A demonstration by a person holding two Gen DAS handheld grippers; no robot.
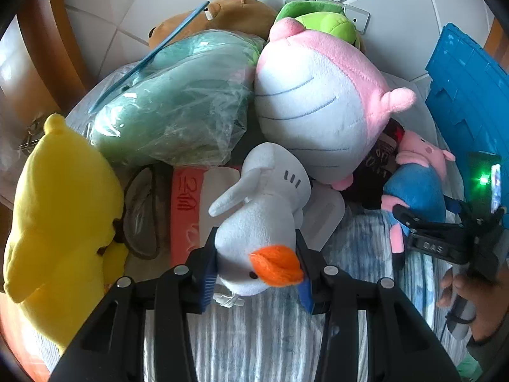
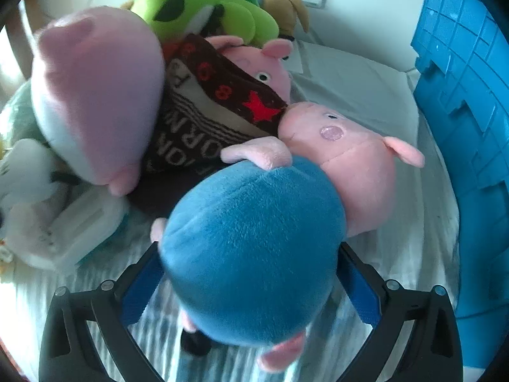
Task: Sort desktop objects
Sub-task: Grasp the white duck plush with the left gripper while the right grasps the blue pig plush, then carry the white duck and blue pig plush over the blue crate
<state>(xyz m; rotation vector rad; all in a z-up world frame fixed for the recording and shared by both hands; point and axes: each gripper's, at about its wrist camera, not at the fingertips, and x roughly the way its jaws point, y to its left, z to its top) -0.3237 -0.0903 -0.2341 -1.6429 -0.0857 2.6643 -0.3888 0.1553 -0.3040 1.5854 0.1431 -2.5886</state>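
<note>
Left gripper (image 1: 257, 270) clamps the white goose (image 1: 261, 222); only the right view shows right gripper (image 2: 251, 283) clasping the pig plush (image 2: 254, 248).

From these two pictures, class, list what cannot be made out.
- Blue bin: its inside, both views; only its outer wall shows.
- Pig toy: its legs, right wrist view; its blue body hides them.
- Bagged green toy: its shape, left wrist view; crinkled plastic blurs it.

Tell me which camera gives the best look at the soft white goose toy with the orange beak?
The left wrist view. There the white plush goose with the orange beak fills the centre, its head clamped in the left gripper, with beak, eye and wing all plain. The right wrist view shows only a blurred white patch at its left edge, likely the goose.
</note>
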